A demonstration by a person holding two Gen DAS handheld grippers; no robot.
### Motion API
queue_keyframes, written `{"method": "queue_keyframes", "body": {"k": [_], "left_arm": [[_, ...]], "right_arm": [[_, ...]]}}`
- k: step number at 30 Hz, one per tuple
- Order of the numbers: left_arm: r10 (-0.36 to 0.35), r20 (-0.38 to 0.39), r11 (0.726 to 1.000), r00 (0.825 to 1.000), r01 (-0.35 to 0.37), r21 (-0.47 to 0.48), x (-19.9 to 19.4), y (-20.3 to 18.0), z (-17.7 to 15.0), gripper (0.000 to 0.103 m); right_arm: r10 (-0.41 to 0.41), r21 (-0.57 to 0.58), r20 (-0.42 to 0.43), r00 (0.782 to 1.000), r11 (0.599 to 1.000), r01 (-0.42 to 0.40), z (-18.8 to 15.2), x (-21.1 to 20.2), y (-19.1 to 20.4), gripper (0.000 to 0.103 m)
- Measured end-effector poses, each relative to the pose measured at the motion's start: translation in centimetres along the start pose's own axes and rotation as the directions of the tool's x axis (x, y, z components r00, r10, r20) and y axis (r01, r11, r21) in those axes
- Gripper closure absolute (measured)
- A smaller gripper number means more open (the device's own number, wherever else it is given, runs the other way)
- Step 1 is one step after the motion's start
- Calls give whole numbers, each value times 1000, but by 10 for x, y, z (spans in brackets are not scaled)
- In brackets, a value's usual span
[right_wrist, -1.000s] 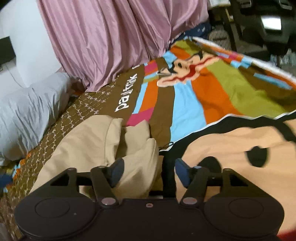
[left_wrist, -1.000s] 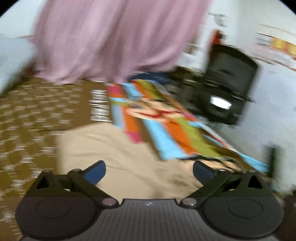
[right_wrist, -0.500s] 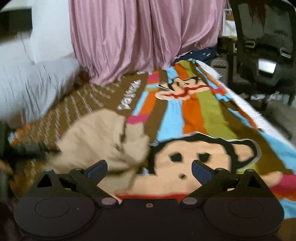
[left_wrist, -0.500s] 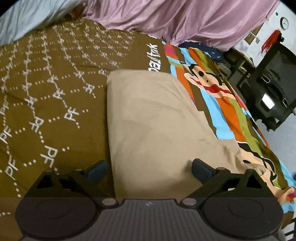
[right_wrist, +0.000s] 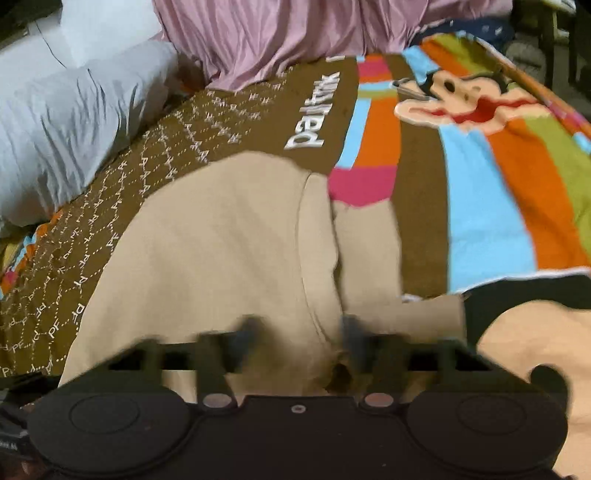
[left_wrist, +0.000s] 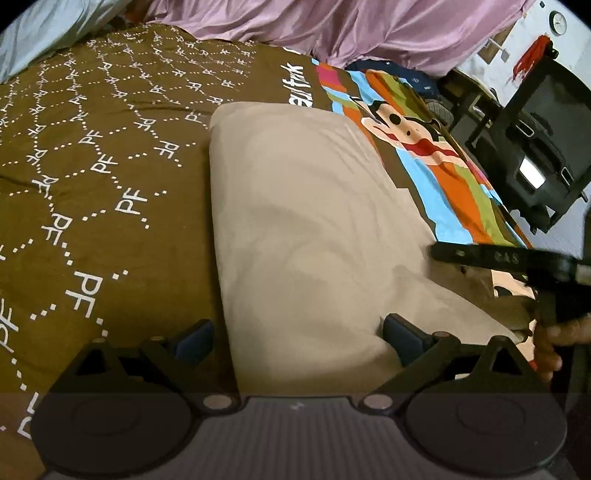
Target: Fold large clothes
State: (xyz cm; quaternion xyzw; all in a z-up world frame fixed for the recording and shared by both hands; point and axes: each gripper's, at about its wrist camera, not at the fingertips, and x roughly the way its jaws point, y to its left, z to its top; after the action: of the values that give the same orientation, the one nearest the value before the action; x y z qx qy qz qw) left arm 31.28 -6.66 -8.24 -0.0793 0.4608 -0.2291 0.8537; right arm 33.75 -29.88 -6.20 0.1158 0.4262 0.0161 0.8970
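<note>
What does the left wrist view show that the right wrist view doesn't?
Left wrist only: the right gripper seen side-on, a wall clock, the garment's smooth folded panel.
Right wrist only: a grey pillow, and the right gripper's jaws closing with the garment's bunched edge between them.
Both: the beige garment, patterned bedspread, pink curtain.

left gripper (left_wrist: 297, 341): fingers spread wide, angled down | right gripper (right_wrist: 297, 334): fingers closing, angled down

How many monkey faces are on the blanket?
2. A small monkey face sits far up the striped blanket, near the pink curtain. A big one lies close by, right of the beige garment. More may be hidden.
</note>
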Motion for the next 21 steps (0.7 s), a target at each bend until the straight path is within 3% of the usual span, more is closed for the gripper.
{"method": "queue_keyframes", "body": {"k": [1, 6, 10, 14, 16, 18, 19, 21], "left_arm": [[-6, -5, 1000, 1000, 7, 8, 0, -1, 0, 6], [-48, -50, 998, 998, 50, 44, 12, -8, -6, 6], [-62, -62, 998, 996, 64, 26, 18, -6, -10, 6], [-67, -61, 998, 996, 68, 13, 17, -2, -9, 6], [-69, -60, 998, 996, 69, 6, 18, 1, -9, 3], [-72, -61, 997, 996, 72, 0, 20, 2, -9, 3], [-73, -60, 997, 995, 74, 0, 20, 2, -9, 3], [-74, -59, 997, 996, 74, 0, 20, 2, -9, 3]], "right_arm": [[-12, -27, 20, 1000, 1000, 13, -4, -5, 2, 95], [-52, 4, 112, 992, 999, 52, -35, -46, -12, 100], [-80, 40, 91, 993, 996, 77, -60, -27, -26, 100], [-93, 37, 113, 989, 995, 89, -59, -21, -24, 98], [-101, 14, 144, 984, 995, 100, -47, -35, -17, 84], [-86, -79, 224, 971, 991, 106, -27, -54, -3, 77], [-69, -124, 248, 966, 987, 103, -15, -59, 5, 66], [0, -209, 266, 964, 976, 58, 13, -60, 22, 54]]}}
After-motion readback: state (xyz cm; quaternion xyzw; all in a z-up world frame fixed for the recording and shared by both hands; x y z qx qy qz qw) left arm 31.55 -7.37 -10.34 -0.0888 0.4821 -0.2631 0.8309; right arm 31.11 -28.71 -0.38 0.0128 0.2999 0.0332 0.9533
